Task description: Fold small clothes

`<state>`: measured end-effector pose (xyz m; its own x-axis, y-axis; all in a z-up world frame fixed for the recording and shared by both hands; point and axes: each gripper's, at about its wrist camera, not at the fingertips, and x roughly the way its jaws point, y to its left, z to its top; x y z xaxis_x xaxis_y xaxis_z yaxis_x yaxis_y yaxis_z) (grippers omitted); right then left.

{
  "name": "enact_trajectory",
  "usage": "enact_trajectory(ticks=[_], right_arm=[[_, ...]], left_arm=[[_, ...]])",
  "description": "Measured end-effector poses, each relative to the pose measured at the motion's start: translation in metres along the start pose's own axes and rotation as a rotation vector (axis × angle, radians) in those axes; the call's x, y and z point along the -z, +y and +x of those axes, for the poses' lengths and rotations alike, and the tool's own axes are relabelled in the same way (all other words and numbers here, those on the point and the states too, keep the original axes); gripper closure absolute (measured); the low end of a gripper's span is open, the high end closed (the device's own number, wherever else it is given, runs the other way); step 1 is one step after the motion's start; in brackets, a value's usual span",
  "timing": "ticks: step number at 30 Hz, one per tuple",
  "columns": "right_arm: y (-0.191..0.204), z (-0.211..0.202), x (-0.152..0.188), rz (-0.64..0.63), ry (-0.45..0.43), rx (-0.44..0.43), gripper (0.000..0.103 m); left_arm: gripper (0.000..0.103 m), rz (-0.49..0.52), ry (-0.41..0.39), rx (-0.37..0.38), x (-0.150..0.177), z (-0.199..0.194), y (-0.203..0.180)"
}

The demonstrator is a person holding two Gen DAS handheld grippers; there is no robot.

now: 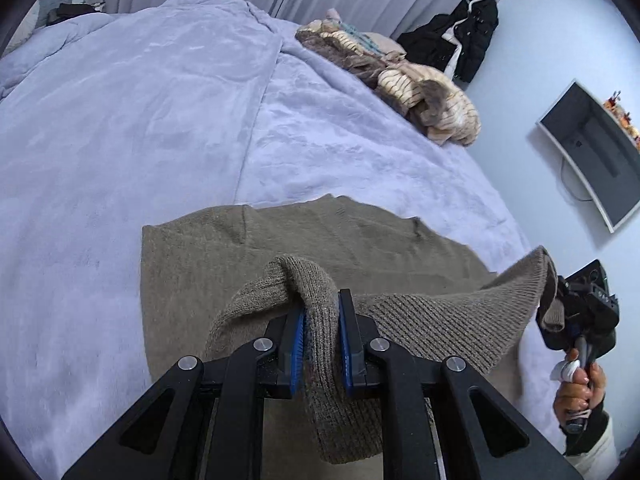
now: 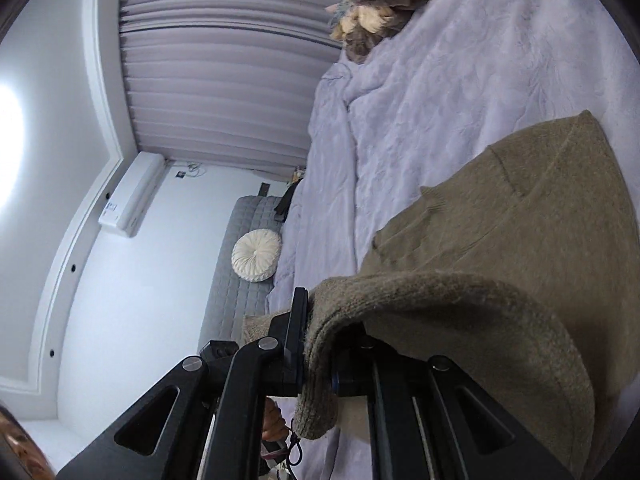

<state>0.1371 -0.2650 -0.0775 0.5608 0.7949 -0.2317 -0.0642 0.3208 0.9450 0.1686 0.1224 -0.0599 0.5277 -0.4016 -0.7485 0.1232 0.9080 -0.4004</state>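
Observation:
An olive-brown knit sweater lies on the lavender bed cover, its near ribbed edge lifted. My left gripper is shut on a bunched corner of that edge, the cloth pinched between its blue pads. In the left wrist view my right gripper grips the other end of the raised hem at the right, held by a hand. The right wrist view shows the same sweater draped over my right gripper, which is shut on its thick ribbed edge; the right finger is hidden under the cloth.
A pile of striped cream and brown clothes lies at the far right of the bed cover. Black garments hang on the wall; a monitor sits to the right. A grey bench with a round white cushion stands beside the bed.

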Motion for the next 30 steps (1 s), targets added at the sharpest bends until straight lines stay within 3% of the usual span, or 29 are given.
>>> enact_trajectory(ticks=[4, 8, 11, 12, 13, 15, 16, 18, 20, 23, 25, 28, 30], right_arm=[[-0.052, 0.028, -0.02, 0.088, 0.007, 0.09, 0.093], [-0.076, 0.031, -0.026, 0.145, -0.002, 0.088, 0.09], [-0.075, 0.029, -0.03, 0.142, -0.008, 0.076, 0.089], [-0.073, 0.029, -0.032, 0.139, -0.011, 0.073, 0.088], [-0.071, 0.027, -0.034, 0.132, -0.014, 0.063, 0.082], [-0.066, 0.024, -0.039, 0.129, -0.031, 0.055, 0.051], [-0.063, 0.022, -0.042, 0.133, -0.05, 0.039, 0.026], [-0.056, 0.016, -0.047, 0.135, -0.092, -0.004, 0.023], [-0.045, 0.011, -0.05, 0.103, -0.113, 0.027, 0.023], [-0.025, 0.01, -0.043, 0.013, -0.11, 0.115, 0.023], [-0.015, 0.013, -0.036, -0.048, -0.083, 0.18, 0.024], [-0.013, 0.023, -0.028, -0.106, -0.017, 0.253, 0.032], [-0.018, 0.029, -0.027, -0.103, 0.003, 0.311, 0.033]], left_arm=[[0.086, -0.011, 0.053, -0.038, 0.003, 0.036, 0.018], [0.084, -0.054, 0.044, -0.013, 0.005, 0.039, 0.026], [0.08, -0.026, 0.026, -0.033, 0.005, 0.032, 0.019], [0.069, -0.018, 0.019, -0.041, 0.004, 0.029, 0.016], [0.038, -0.013, -0.003, -0.053, 0.004, 0.022, 0.014], [0.012, 0.004, -0.122, -0.113, 0.002, 0.003, 0.01], [0.012, 0.026, -0.156, -0.12, 0.001, -0.004, 0.008], [0.012, 0.065, -0.158, -0.137, -0.004, -0.01, 0.006], [0.012, 0.098, -0.139, -0.148, -0.007, -0.011, 0.005], [0.012, 0.159, -0.124, -0.096, -0.002, -0.014, 0.001], [0.012, 0.179, -0.092, -0.01, 0.003, -0.014, -0.003], [0.012, 0.19, 0.019, 0.159, 0.012, 0.001, -0.012], [0.012, 0.204, 0.089, 0.215, 0.018, 0.017, -0.022]])
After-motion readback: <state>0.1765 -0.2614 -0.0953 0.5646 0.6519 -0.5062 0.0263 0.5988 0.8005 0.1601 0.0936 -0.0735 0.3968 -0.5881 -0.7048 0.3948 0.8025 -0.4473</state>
